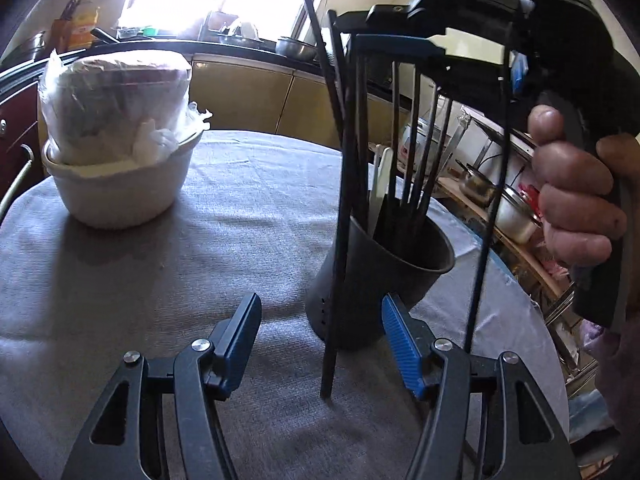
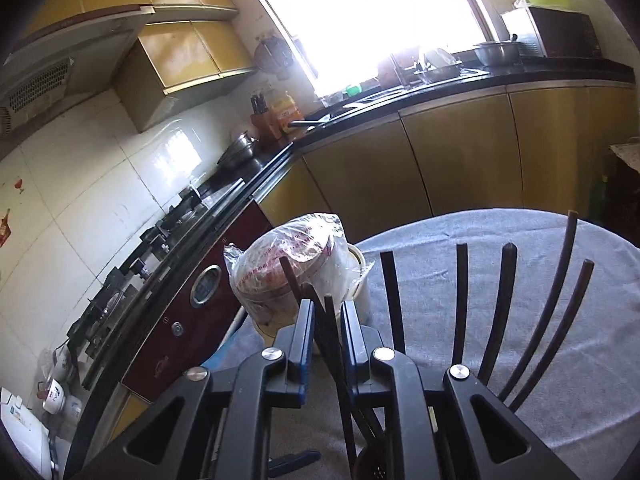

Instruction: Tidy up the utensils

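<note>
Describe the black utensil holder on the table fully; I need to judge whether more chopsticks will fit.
The black utensil holder is a matte, plastic-looking cup that widens toward its rim, with small holes near its base. It stands upright on the grey tablecloth, holding a bundle of dark chopsticks and one white utensil. Part of its mouth looks unfilled.
</note>
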A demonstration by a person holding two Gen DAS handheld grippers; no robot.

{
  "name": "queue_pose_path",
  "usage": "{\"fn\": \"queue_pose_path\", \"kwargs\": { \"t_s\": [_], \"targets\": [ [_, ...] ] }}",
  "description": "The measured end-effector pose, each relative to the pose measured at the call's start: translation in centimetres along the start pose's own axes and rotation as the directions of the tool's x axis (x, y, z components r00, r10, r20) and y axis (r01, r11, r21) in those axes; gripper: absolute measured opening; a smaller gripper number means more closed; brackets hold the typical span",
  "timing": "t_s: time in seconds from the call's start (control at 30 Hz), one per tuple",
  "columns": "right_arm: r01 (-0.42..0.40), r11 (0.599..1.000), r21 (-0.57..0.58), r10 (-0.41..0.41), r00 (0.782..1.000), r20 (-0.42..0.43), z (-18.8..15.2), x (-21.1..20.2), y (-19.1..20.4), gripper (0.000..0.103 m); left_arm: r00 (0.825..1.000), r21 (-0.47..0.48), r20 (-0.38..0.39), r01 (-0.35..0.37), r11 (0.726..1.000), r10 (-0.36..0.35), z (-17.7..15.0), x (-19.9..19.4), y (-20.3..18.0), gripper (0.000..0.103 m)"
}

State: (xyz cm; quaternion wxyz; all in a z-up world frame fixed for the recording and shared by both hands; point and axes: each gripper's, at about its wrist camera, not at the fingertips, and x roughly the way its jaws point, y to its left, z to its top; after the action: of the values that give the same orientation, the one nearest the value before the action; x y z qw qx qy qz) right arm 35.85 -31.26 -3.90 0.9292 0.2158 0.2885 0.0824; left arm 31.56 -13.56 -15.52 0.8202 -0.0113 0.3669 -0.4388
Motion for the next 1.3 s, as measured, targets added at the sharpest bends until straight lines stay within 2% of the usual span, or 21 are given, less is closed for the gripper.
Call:
{"fn": "queue_pose_path", "kwargs": {
  "t_s": [0.07, 0.2, 0.3, 0.33, 0.43, 0.5, 0.63, 0.7, 0.77, 0.83, 1.03, 1.13, 1.17, 1.23, 1.3],
  "targets": [
    [0.009, 1.000, -0.022, -0.009, 1.000, -0.001, -0.1, -0.1, 0.2, 0.007, 1.000, -0.001, 0.000, 0.016, 1.000, -0.016, 0.0, 0.3, 0.2, 0.053],
    [0.004, 0.999, -0.037, -0.004, 1.000, 0.006, -0.3, -0.9, 0.9, 0.005, 0.999, 0.008, -0.012, 0.035, 0.999, -0.035, -0.1, 1.0, 0.3, 0.035],
    [0.002, 0.998, -0.063, -0.001, 1.000, 0.017, -0.8, -2.0, 1.8, 0.004, 0.999, 0.016, -0.016, 0.042, 0.999, -0.042, -0.3, 1.1, 0.1, 0.013],
    [0.001, 0.998, -0.069, 0.001, 1.000, 0.018, -1.0, -2.4, 2.1, 0.003, 0.999, 0.021, -0.014, 0.049, 0.999, -0.049, -0.4, 1.0, -0.1, 0.011],
    [-0.004, 0.996, -0.091, 0.006, 1.000, 0.023, -1.6, -3.5, 3.0, 0.003, 0.999, 0.054, -0.008, 0.034, 0.998, -0.034, -0.6, 0.7, -1.0, 0.011],
    [0.025, 0.993, -0.111, -0.022, 0.999, 0.031, -1.8, -3.8, 3.4, 0.003, 1.000, 0.050, -0.014, 0.016, 0.999, -0.015, -0.5, 0.6, -1.1, 0.011],
    [0.020, 0.998, -0.062, -0.017, 0.999, 0.042, -1.5, -4.4, 2.3, 0.006, 1.000, 0.031, -0.008, -0.003, 1.000, 0.003, -0.3, 0.3, -0.8, 0.013],
    [0.030, 0.999, -0.045, -0.028, 0.999, 0.046, -1.2, -4.4, 1.7, 0.018, 1.000, 0.027, -0.016, -0.008, 1.000, 0.008, -0.1, 0.6, -0.7, 0.018],
    [0.043, 0.999, -0.022, -0.041, 0.998, 0.049, -0.9, -4.3, 1.0, 0.040, 1.000, 0.024, -0.018, -0.024, 0.999, 0.024, 0.0, 0.7, -0.6, 0.028],
    [0.032, 0.999, -0.019, -0.031, 0.998, 0.047, -0.6, -3.9, 0.6, 0.047, 0.999, 0.031, -0.013, -0.033, 0.999, 0.033, -0.1, 0.8, -0.5, 0.033],
    [0.015, 1.000, -0.013, -0.015, 1.000, 0.022, -0.3, -1.5, -0.2, 0.043, 1.000, 0.031, -0.005, -0.003, 1.000, 0.003, -0.2, 1.1, -0.4, 0.033],
    [-0.005, 1.000, -0.001, 0.005, 1.000, 0.013, -0.4, -0.2, -0.8, 0.035, 1.000, 0.045, -0.010, 0.018, 0.999, -0.018, -0.4, 1.3, -0.7, 0.033],
    [-0.018, 1.000, -0.001, 0.018, 1.000, 0.008, -0.6, 0.2, -0.9, 0.027, 1.000, 0.048, -0.009, 0.021, 0.999, -0.021, -0.5, 1.3, -0.7, 0.033],
    [-0.028, 0.999, -0.018, 0.028, 1.000, -0.006, -1.0, 0.7, -0.8, 0.011, 0.999, 0.053, -0.009, 0.046, 0.998, -0.046, -0.6, 1.4, -0.8, 0.022],
    [-0.018, 0.999, -0.039, 0.019, 1.000, 0.011, -1.4, 0.6, -0.7, 0.011, 0.998, 0.061, -0.014, 0.056, 0.997, -0.055, -0.6, 1.5, -1.0, 0.012]
  ]
}}
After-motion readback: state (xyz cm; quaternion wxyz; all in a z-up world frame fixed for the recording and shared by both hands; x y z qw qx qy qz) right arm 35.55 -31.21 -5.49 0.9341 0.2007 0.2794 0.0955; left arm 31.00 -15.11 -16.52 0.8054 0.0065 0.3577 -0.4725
